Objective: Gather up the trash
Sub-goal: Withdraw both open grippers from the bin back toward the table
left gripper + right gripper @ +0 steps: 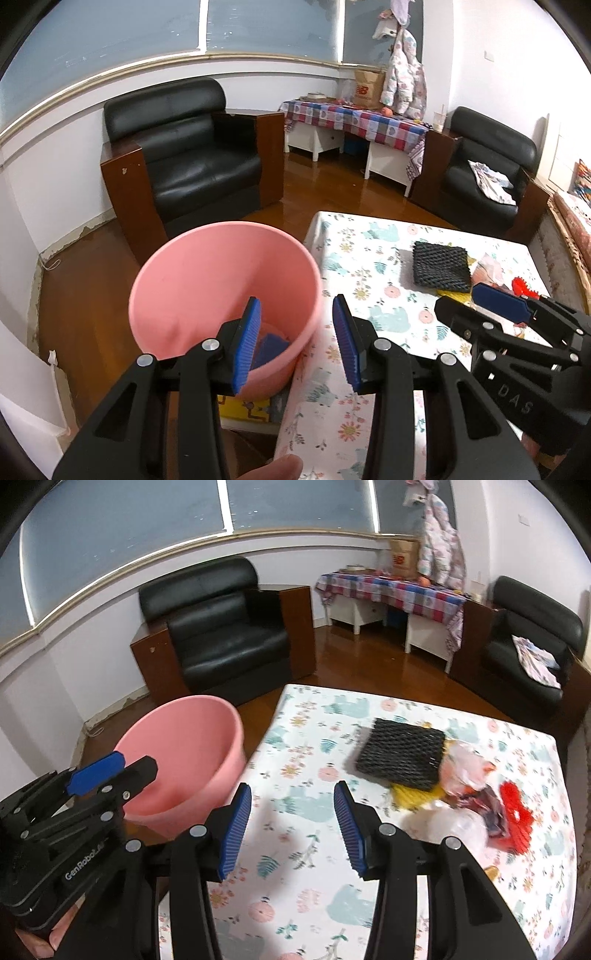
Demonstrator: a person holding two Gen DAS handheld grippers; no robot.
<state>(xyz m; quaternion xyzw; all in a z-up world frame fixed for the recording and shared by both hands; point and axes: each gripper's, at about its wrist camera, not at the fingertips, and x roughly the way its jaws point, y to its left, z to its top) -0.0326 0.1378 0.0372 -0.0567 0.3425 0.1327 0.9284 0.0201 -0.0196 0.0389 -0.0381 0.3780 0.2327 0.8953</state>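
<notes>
Two hand-held grippers are up over the scene, both with jaws spread and nothing between the blue pads. The left hand-held gripper (295,343) hangs above the pink bin (225,295), its left finger over the bin's mouth and its right finger over the edge of the table (354,254). The right hand-held gripper (291,830) is over the bare near part of the floral cloth, pointing toward the far side.

The trash lies together at the table's right side: a black foam net (400,757) resting partly on a yellow piece (413,794), a crumpled clear plastic bag (465,768) just beside it, and a red piece (515,816) at the outer edge. These are motion-blurred in the right wrist view, so their details are hard to make out. Something blue (271,347) lies in the bin's bottom, partly hidden by the left finger.
</notes>
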